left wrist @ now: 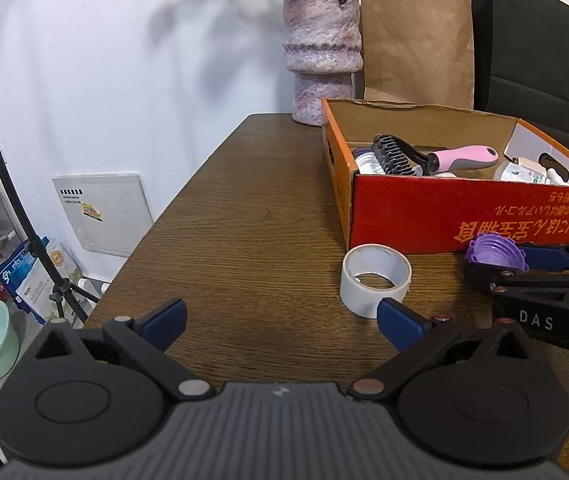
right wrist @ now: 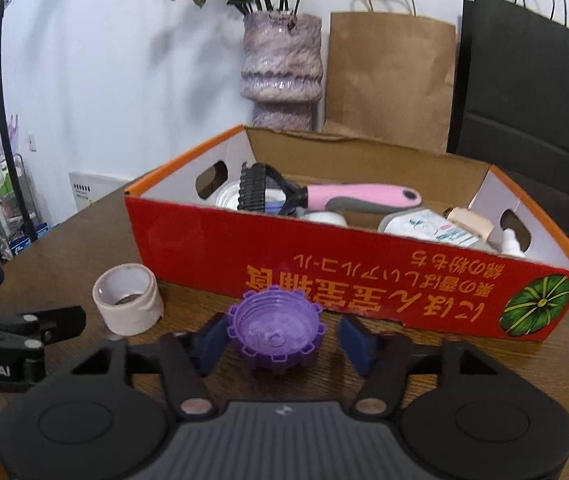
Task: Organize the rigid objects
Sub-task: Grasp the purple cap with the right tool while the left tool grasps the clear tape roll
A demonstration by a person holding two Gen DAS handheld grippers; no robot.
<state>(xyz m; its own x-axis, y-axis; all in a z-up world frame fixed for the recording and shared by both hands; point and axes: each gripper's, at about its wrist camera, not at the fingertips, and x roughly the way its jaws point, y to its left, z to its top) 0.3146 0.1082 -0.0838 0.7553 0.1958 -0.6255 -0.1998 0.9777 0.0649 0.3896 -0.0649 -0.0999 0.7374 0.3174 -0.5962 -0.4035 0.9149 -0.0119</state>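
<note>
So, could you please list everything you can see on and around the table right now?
Box: one, red and orange cardboard, on the table.
Pet brush: one, pink handle with a black head, in the box.
Bottles: a few, white, in the box; exact count unclear.
Tape roll: one, white, on the table in front of the box.
Cap: one, purple, ridged, on the table before the box.
Vase: one, mottled purple, behind the box, holding dried flowers.
Paper bags: two, one brown and one black, against the wall.
Table: one, dark wood.
Left gripper: open, beside the tape roll.
Right gripper: open, fingers either side of the cap.
</note>
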